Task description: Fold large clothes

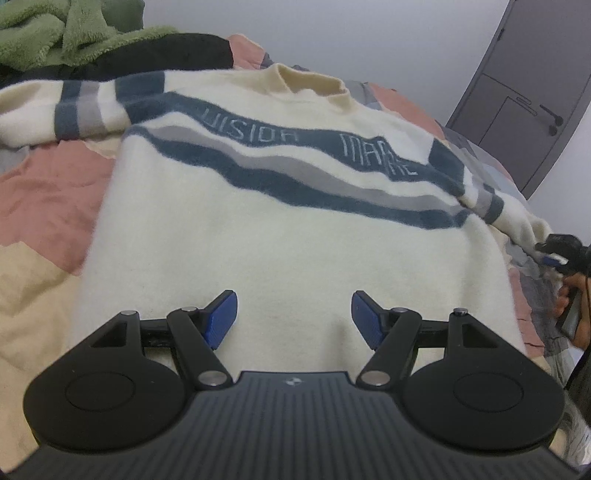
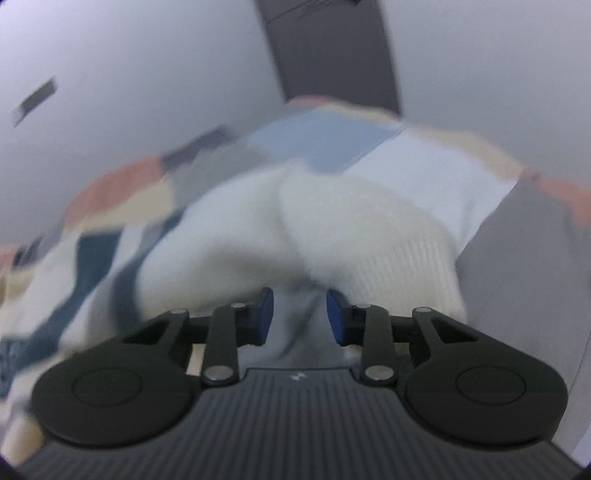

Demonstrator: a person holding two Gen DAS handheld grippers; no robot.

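A cream sweater (image 1: 280, 236) with navy and grey stripes lies flat, front up, on the bed. My left gripper (image 1: 293, 317) hovers open just over its hem, with nothing between the blue pads. At the right edge of the left wrist view my right gripper (image 1: 554, 254) sits at the end of the sweater's right sleeve, held by a hand (image 1: 569, 295). The right wrist view is blurred. There my right gripper (image 2: 300, 314) has its jaws narrowed but apart, right at the sleeve (image 2: 351, 229) and its ribbed cuff (image 2: 413, 266). Pale cloth shows in the gap, and I see no pad pressing it.
A patchwork quilt (image 1: 48, 192) in pink, cream and blue covers the bed. A green towel (image 1: 55, 33) and a black garment (image 1: 166, 55) are piled at the far left. A dark grey door (image 1: 524, 110) stands beyond the bed on the right.
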